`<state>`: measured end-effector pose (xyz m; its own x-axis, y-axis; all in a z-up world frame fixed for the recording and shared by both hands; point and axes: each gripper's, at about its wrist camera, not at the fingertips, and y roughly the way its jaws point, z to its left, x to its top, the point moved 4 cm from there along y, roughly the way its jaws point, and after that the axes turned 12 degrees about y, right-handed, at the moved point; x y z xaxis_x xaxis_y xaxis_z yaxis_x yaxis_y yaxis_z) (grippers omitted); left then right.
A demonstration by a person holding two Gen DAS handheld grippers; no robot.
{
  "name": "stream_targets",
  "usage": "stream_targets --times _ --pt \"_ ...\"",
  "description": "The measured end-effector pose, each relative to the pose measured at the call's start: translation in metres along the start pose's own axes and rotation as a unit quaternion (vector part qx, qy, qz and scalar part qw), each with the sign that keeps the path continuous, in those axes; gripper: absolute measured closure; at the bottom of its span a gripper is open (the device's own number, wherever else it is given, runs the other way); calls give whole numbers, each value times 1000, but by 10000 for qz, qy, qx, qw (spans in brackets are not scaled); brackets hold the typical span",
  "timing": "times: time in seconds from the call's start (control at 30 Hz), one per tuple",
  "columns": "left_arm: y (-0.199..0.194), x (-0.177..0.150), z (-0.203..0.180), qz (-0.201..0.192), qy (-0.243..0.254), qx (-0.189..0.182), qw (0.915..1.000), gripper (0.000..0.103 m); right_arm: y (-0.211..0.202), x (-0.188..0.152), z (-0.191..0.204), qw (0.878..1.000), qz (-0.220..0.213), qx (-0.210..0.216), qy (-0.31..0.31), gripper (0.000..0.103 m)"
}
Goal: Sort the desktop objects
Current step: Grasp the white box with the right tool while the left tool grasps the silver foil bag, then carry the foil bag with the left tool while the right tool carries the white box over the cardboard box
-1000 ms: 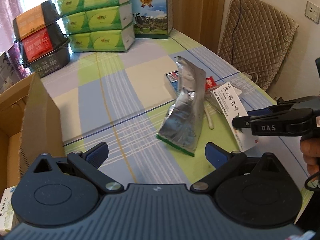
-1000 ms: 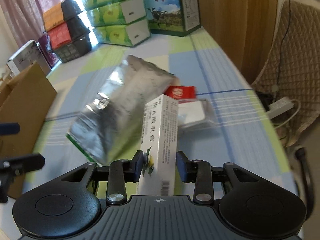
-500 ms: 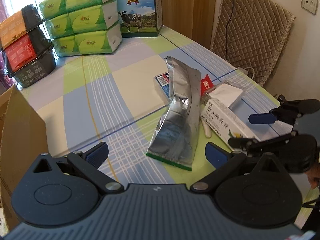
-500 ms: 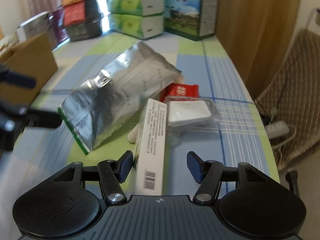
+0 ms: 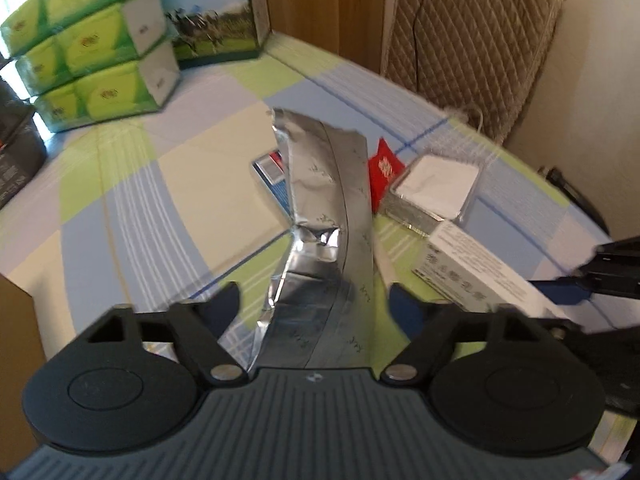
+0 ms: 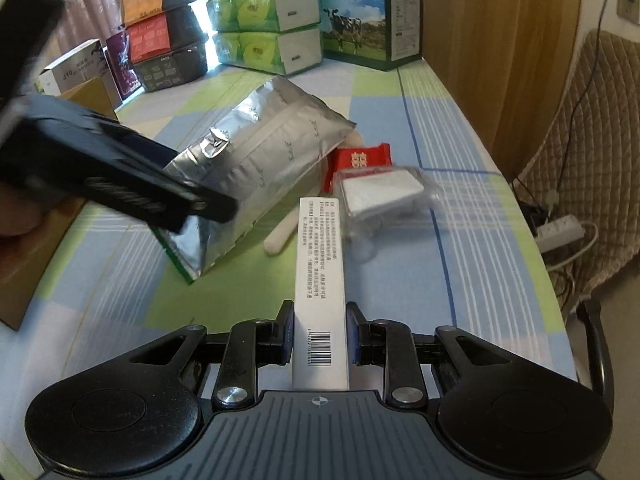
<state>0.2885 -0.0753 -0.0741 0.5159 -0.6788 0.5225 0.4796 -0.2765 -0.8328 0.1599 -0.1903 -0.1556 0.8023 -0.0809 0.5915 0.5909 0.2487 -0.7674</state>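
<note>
Silver foil pouch (image 5: pixel 328 236) lies on the checked tablecloth (image 5: pixel 132 216), long axis running near to far, its green-edged end nearest. Left gripper (image 5: pixel 314 308) jaws spread wide, straddling the pouch's near end; contact cannot be told. Right gripper (image 6: pixel 318 336) jaws clamped narrow on the white carton (image 6: pixel 320 280), pads on both long sides near the barcode end; carton's long axis points away along the fingers. Just beyond: clear packet of white pads (image 6: pixel 380 196), red sachet (image 6: pixel 360 160), white stick (image 6: pixel 282 232). Far end: green tissue packs (image 6: pixel 264 12), milk box (image 6: pixel 368 12). Left: cardboard box (image 5: pixel 16 360).
</note>
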Motion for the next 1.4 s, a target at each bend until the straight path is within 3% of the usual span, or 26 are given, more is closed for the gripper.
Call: stream_targets --times 0.13,0.3,0.5,0.63,0.73,0.8,0.9,1.27,1.4 --pt "-4 -6 -9 49 -87 -70 9999 60 -11 -11 -1 9999 59 75 110 80" --pt "-41 -38 -35 90 -285 -126 9995 71 -31 -32 -4 9985 163 237 465 80" --pt "-94 -106 -69 138 -926 -159 9955 73 -56 -60 -4 9944 309 463 902 80" --pt "-117 -134 -78 258 -1133 -45 9932 72 -61 -66 -2 9940 310 469 933 80" --pt "-125 -137 -75 299 -1159 92 9928 70 -62 -66 0 9952 308 382 853 71" --pt "-127 -134 -68 267 -1202 134 9923 67 -63 -66 3 9971 263 279 657 53" --pt "-127 -128 -58 181 -1275 115 9916 55 -62 -67 9 9992 220 124 315 53" --pt "-85 -114 -44 436 -1365 -344 9891 53 -42 -69 20 9995 308 29 -50 53" --pt "-64 -112 -51 736 -1267 -470 9881 52 -39 -69 23 9994 308 5 -152 54"
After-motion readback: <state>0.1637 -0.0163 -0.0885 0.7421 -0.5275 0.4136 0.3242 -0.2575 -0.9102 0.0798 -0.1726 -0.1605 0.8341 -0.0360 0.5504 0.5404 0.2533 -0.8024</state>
